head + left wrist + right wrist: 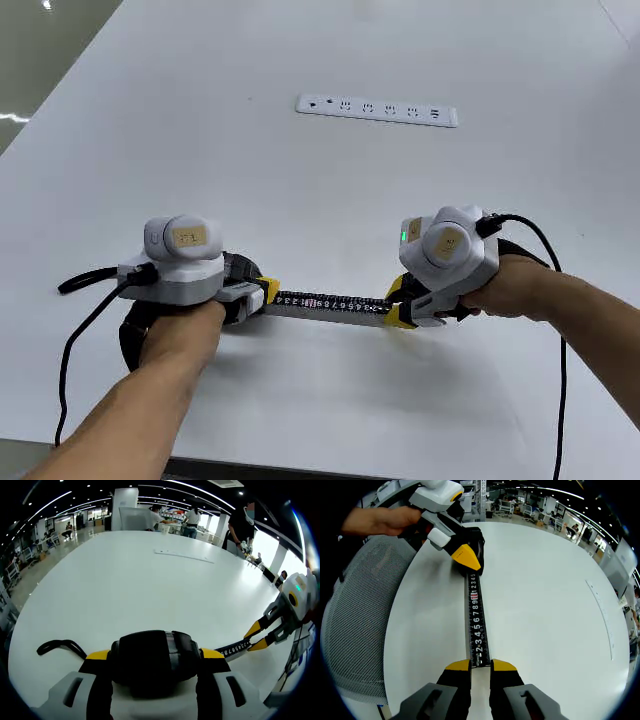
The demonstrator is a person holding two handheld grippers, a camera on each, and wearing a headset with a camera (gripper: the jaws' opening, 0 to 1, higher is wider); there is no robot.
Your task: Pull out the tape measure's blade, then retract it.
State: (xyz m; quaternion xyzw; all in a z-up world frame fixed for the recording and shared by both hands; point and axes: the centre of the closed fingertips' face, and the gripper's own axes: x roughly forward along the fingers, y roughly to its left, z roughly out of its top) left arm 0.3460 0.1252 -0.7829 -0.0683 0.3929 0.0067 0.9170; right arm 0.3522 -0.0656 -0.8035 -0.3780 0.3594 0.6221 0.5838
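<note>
At the near edge of the glossy white worktop (300, 180), your left gripper (262, 292) clamps its yellow-tipped jaws on the rounded black tape measure (155, 662). Its flat black blade (476, 620), printed with white numerals, stretches straight across to your right gripper (480, 666), whose jaws are pinched narrow on the blade's end. Farther off lies a long white power strip (377, 109), well apart from both.

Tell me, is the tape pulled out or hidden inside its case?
Pulled out. The numbered blade stretches from the black case in the left gripper to the right gripper, shut on its end.
</note>
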